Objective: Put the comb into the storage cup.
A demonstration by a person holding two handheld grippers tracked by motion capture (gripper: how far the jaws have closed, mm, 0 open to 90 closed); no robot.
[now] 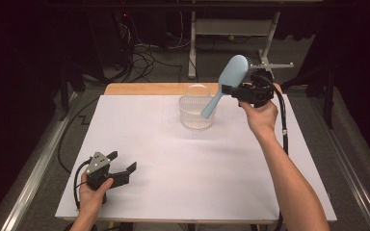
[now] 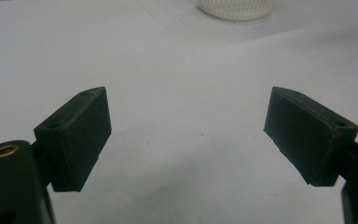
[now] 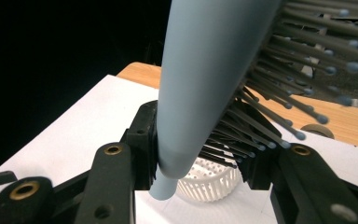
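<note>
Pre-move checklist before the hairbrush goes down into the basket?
1. Right gripper shut on hairbrush: ok.
2. Handle end points down over the basket: ok.
3. Basket upright on the table: ok.
4. Basket empty: cannot tell.
5. Left gripper open, resting near the table's front edge, away from the basket: ok.
6. Grip sits at the bristle end, jaws against the bristles: slip risk, cannot tell.

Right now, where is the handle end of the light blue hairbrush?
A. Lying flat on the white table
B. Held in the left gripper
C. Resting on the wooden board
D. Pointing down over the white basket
D: the right gripper is shut on the hairbrush, and the handle slants down with its tip over the basket.
</note>
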